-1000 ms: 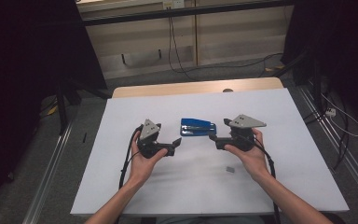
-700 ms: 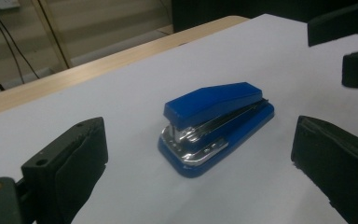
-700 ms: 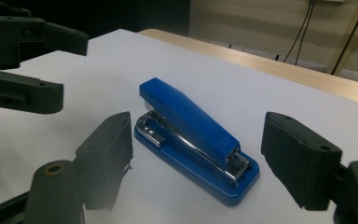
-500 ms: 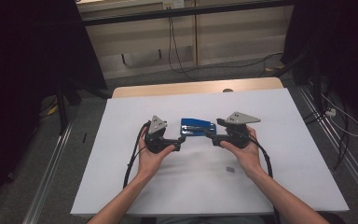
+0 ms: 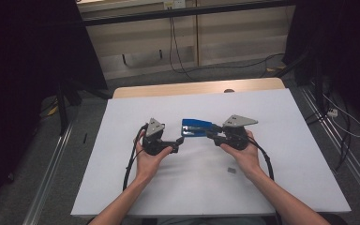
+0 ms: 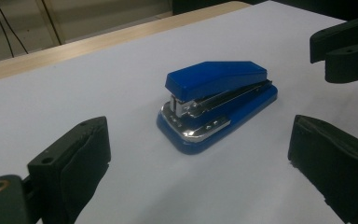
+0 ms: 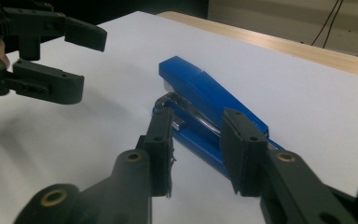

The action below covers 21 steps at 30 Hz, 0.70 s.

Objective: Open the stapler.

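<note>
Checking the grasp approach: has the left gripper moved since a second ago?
Yes. The left gripper has shifted rightward toward the blue stapler, which stayed put.

Centre frame, a blue stapler [image 7: 205, 109] lies on white paper [image 7: 307, 102]; the right gripper [image 7: 198, 154] has been closing around its near end. Another gripper [image 7: 74, 58] sits upper left.

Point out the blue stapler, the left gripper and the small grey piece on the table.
blue stapler [image 6: 216, 79]: left gripper view, top cover.
left gripper [image 5: 177, 141]: high view, between its jaws.
small grey piece [image 5: 232, 170]: high view, its middle.
</note>
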### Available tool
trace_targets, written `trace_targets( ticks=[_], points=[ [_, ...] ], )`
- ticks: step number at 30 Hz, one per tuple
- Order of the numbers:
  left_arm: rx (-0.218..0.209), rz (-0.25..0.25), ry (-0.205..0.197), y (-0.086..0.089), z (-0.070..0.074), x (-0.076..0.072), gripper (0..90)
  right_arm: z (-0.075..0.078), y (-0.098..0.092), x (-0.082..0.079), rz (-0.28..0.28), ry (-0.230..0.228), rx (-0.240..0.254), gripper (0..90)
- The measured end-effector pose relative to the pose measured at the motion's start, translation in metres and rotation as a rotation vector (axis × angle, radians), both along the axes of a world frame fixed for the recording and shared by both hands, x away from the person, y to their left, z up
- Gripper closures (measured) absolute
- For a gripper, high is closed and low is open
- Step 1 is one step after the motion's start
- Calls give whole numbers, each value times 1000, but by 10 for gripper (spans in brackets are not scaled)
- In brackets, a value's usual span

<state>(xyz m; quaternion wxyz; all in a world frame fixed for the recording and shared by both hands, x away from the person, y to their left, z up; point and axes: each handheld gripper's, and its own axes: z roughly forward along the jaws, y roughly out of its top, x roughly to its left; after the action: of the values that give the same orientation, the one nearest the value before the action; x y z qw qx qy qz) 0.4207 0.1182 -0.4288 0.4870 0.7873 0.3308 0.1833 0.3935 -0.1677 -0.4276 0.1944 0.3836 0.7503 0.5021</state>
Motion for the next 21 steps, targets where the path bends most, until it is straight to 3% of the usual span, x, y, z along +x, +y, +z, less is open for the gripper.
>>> trace_targets(
  ticks=[9,15,19,21],
  points=[
    [19,-8,22,1,-3,1,71,1,-1,-1,31,-11,16,900],
    [19,-26,17,-4,-4,0,97,-1,-1,-1,40,6,4,900],
    [3,-31,25,-4,-3,0,257,-2,2,-1,57,15,-1,900],
    [11,-32,32,-3,-4,0,283,-3,3,-1,61,19,2,900]
  ],
)
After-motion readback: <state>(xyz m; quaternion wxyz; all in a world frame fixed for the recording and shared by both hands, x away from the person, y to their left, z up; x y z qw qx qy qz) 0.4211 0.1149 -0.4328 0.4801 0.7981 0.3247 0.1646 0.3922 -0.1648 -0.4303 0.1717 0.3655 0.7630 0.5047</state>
